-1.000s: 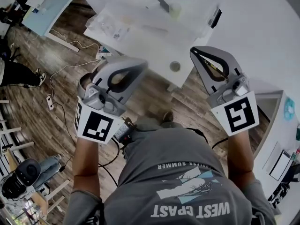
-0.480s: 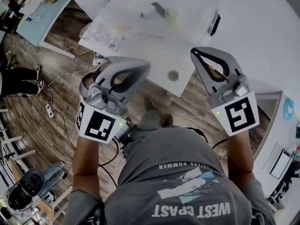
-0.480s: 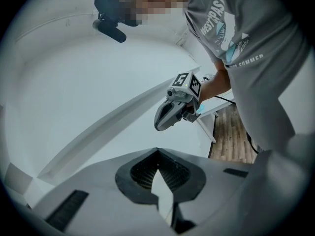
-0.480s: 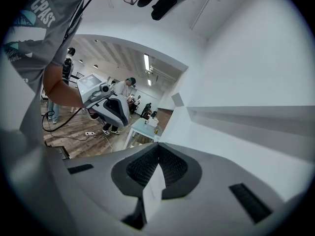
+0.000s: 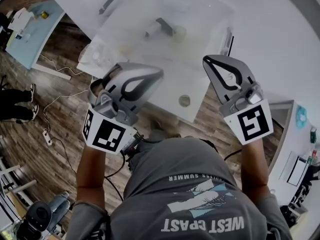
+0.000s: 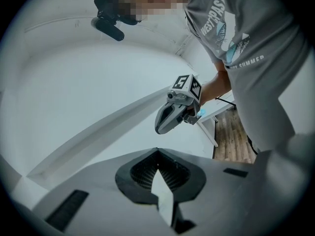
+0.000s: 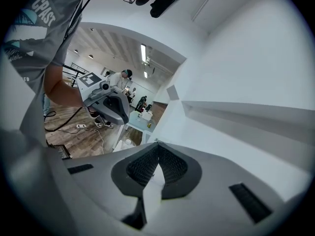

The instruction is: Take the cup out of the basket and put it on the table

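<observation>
A clear plastic basket [image 5: 200,14] stands on the white table [image 5: 170,91] ahead of me. Inside it lies a small pale round thing [image 5: 179,32], perhaps the cup, beside a dark-handled tool [image 5: 163,25]. My left gripper [image 5: 159,74] hangs over the table's near edge, shut and empty; its closed tips [image 6: 157,151] point at a bare white wall. My right gripper [image 5: 207,60] is held level with it to the right, near the basket's front right corner. Its jaws [image 7: 157,144] are shut on nothing. Each gripper view shows the other gripper [image 6: 177,109] [image 7: 106,104] in mid-air.
A crumpled clear bag [image 5: 100,56] lies at the table's left corner and a round grommet [image 5: 184,100] sits near its front edge. Another dark tool [image 5: 109,1] lies farther back. Cables [image 5: 55,134] run over the wood floor; a second white desk [image 5: 295,149] stands at the right.
The table and basket have slid down and nearer in the head view. Both grippers stay shut and now reach over the table's near edge.
</observation>
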Available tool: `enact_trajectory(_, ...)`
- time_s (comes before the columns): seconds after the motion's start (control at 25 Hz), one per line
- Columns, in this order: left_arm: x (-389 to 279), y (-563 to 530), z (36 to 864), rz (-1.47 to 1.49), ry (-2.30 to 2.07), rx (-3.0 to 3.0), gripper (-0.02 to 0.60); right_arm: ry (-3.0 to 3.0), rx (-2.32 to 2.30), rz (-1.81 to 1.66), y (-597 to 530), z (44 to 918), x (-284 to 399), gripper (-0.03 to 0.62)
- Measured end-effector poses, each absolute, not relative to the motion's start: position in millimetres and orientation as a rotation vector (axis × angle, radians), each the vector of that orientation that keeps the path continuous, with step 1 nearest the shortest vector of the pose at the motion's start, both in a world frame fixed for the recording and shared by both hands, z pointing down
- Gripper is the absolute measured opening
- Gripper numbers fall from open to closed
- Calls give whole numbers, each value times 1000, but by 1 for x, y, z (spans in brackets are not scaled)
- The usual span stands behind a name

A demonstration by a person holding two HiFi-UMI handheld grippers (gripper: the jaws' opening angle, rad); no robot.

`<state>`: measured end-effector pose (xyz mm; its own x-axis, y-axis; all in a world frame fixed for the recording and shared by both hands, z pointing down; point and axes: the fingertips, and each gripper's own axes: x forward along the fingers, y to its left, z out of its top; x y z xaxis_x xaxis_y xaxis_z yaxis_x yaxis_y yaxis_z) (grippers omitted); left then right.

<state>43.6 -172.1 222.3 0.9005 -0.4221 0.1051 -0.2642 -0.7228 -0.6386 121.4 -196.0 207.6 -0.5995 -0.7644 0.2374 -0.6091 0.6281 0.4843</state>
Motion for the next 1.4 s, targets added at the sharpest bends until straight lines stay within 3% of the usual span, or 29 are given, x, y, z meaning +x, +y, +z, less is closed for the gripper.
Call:
enact_trajectory(1.0,55,-275,263,-399,624,-2526,9,-2299,954,-209,-408,315,158,13)
enact_trajectory(1.4,55,-303,284,-447,747,-2573,9,-2117,799,-8,-494,432,180,83)
